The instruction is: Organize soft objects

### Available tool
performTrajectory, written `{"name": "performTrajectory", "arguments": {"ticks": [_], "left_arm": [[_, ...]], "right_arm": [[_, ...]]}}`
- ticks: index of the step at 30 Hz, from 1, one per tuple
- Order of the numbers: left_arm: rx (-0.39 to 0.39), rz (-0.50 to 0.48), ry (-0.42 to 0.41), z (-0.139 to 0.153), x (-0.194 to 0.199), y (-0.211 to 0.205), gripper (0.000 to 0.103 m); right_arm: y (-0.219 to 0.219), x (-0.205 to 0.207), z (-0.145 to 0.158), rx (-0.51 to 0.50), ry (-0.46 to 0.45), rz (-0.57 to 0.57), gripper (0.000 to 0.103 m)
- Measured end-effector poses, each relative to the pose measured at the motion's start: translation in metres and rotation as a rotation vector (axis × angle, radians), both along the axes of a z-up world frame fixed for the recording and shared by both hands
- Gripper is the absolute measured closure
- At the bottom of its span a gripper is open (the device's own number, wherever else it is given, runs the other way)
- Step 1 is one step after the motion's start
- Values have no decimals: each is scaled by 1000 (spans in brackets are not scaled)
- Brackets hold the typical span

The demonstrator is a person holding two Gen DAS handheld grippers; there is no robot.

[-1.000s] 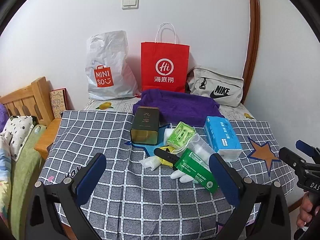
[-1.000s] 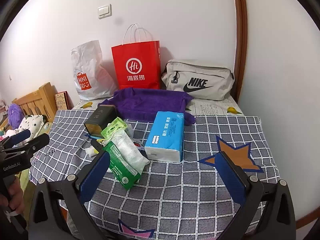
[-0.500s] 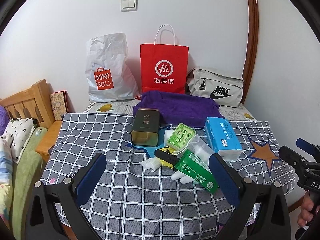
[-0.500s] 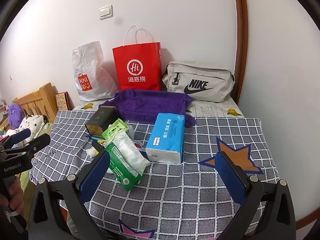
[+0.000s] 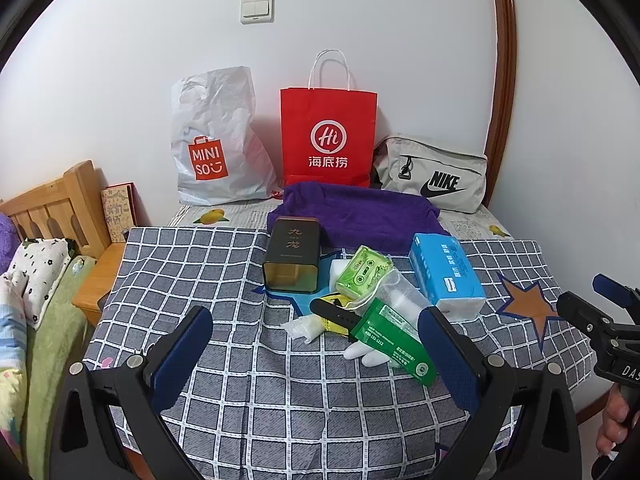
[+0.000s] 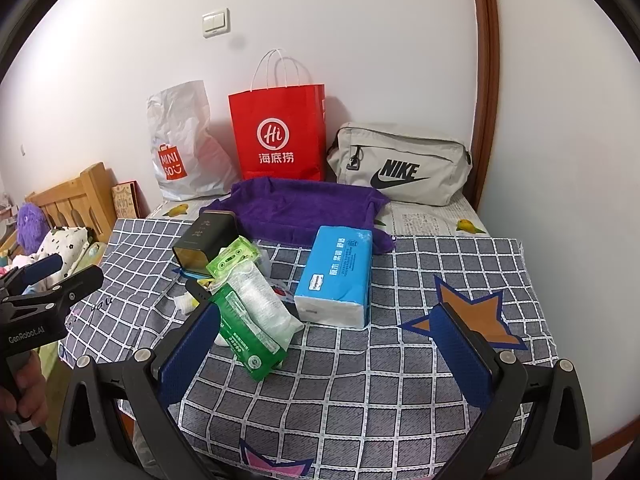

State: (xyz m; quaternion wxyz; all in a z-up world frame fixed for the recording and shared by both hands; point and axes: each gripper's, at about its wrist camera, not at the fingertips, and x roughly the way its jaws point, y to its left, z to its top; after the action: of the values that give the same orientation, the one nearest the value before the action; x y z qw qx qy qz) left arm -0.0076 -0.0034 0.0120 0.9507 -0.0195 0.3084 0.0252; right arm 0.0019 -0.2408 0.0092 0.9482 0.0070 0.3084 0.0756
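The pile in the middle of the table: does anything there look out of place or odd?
Yes. The dark tin lies on its side, open end toward the cameras. The green box rests askew on clear plastic bags, with a white glove poking out beneath. The blue tissue pack lies apart, tidy.

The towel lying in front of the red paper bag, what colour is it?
Purple. The towel shows best in the right wrist view.

Black gripper (image 5: 316, 356) frames carry blue pads, silver screws
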Motion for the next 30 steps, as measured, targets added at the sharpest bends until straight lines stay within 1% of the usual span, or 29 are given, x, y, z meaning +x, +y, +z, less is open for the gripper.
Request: {"name": "performTrajectory", "arguments": {"ticks": [30], "left_arm": [[0,-6,5,-3,1,1,0]], "right_arm": [[-4,-3,2,15,-14,-10,0]]}}
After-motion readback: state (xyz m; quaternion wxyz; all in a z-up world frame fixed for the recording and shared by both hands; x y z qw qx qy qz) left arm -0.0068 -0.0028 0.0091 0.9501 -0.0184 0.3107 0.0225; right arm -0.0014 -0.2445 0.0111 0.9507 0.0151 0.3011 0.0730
